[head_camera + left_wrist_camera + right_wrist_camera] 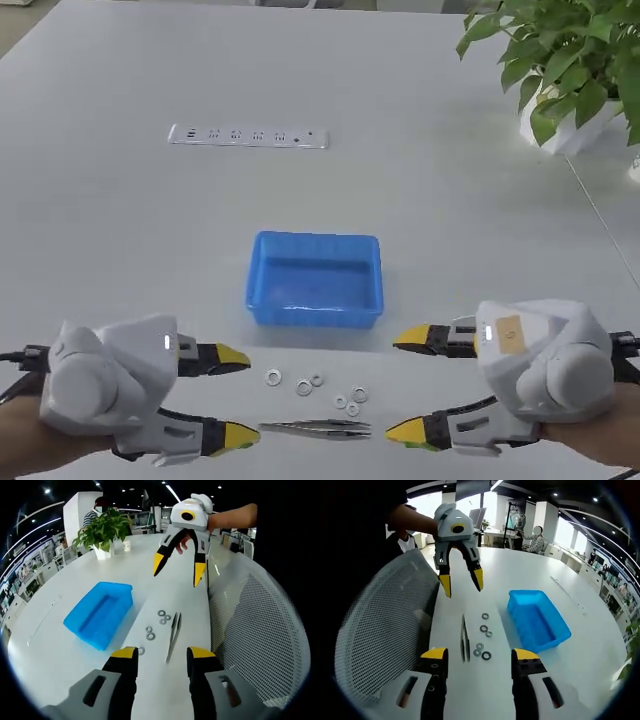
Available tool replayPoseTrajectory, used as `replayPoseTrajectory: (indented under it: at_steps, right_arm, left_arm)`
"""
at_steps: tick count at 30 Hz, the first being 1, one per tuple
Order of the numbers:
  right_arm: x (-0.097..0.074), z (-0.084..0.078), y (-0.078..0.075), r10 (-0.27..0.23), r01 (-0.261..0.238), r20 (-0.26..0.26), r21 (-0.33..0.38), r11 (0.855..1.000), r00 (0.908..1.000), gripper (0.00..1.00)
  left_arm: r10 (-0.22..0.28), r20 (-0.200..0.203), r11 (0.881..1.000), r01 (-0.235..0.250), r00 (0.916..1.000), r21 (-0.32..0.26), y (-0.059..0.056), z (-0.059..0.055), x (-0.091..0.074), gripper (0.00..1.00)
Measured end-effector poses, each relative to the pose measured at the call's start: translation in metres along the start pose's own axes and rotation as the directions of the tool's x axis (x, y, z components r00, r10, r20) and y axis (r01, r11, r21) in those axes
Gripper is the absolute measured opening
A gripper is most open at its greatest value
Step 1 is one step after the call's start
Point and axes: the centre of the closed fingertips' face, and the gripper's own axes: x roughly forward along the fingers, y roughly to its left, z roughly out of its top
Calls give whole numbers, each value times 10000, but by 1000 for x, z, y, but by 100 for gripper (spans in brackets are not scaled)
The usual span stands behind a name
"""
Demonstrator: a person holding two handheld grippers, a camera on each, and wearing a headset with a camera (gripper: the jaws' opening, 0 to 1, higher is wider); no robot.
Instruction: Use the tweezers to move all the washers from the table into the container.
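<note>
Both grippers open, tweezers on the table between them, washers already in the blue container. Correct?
No: the head view shows the washers on the table, between the tweezers and the blue container, not in it. The left gripper and right gripper are open, with the tweezers between them.

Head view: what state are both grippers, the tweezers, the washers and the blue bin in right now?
Left gripper: open, empty.
Right gripper: open, empty.
Slim metal tweezers: lying flat, not gripped.
Small metal ring washers: six, loose on the white table.
Blue rectangular plastic container: upright, empty.
</note>
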Motion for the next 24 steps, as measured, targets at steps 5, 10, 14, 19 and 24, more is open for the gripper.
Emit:
replayPoseTrajectory:
  at_steps: [5, 10, 14, 19, 24]
  right_arm:
    - [12, 2, 6, 348, -355, -167, -398, 9986, 9993, 40]
    - [21, 0, 10, 635, -662, -393, -707, 9953, 9972, 33]
    - [29, -5, 14, 856, -926, -742, -976, 9909, 9936, 29]
    - [41, -11, 23, 1255, -1399, -1124, -1311, 9815, 9857, 25]
    - [55, -16, 25, 1303, -1501, -1369, -1457, 9779, 9820, 23]
  left_arm:
    - [-294, -460, 9993, 304, 9985, 210, -2, -11, 9, 31]
    - [-607, -906, 9964, 656, 9940, 529, -5, -23, 17, 26]
    - [-774, -1170, 9939, 859, 9901, 695, -7, -29, 22, 23]
    - [-891, -1442, 9916, 1015, 9855, 807, -5, -36, 27, 19]
    - [-1026, -1558, 9891, 1173, 9824, 884, -5, -38, 31, 17]
